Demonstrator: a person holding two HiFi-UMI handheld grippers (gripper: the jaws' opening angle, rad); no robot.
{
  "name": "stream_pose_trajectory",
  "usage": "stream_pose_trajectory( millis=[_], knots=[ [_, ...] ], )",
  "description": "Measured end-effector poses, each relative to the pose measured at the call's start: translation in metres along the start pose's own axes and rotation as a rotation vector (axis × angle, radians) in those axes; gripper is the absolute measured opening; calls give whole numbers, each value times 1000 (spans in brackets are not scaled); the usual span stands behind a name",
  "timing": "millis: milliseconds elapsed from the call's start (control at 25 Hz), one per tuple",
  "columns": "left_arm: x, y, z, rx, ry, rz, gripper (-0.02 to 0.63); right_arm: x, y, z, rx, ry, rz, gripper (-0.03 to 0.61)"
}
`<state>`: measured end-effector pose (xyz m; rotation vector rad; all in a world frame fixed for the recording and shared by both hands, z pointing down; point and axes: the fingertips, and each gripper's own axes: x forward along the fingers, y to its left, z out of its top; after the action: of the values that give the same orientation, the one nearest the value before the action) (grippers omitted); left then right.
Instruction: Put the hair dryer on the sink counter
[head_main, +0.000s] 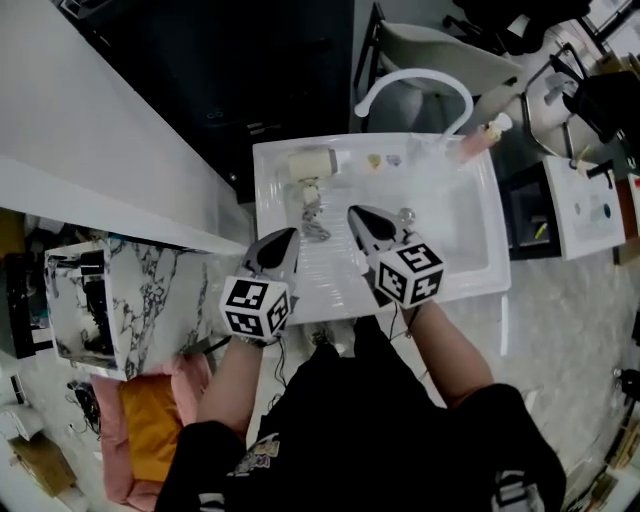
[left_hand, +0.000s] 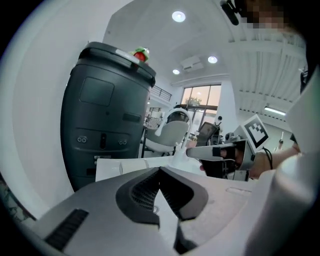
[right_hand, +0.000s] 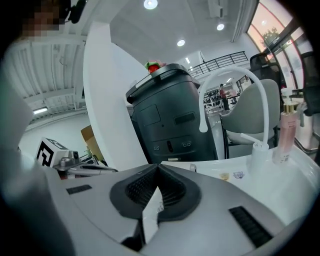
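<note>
Seemingly done — dryer (head_main: 311, 163) lies on the desk (head_main: 450, 230), upper centre of head view, cord (head_main: 316, 222) trailing; left tool (head_main: 290, 234) and right tool (head_main: 354, 211) both closed tight, empty — nothing left.

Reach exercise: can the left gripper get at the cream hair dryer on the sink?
Probably yes: only its grey cord lies between cream hair dryer and left gripper, whose fingers are shut.

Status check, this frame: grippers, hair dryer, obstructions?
Left gripper shut, empty. Right gripper shut, empty. Hair dryer lies on sink counter, cord trailing. Nothing blocking.
</note>
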<state>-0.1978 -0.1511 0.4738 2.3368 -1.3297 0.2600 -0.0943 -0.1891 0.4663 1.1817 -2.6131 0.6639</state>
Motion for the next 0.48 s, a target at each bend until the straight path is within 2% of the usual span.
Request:
stream_pose_trajectory(
  millis=[280, 480],
  knots=[
    [-56, -30, 5, 34, -60, -85, 3, -33, 43, -1, -22, -51, -33, -2],
    [-74, -62, -9, 57, -47, -137, 3, -67, 58, -3, -33, -76, -62, -2]
  ],
)
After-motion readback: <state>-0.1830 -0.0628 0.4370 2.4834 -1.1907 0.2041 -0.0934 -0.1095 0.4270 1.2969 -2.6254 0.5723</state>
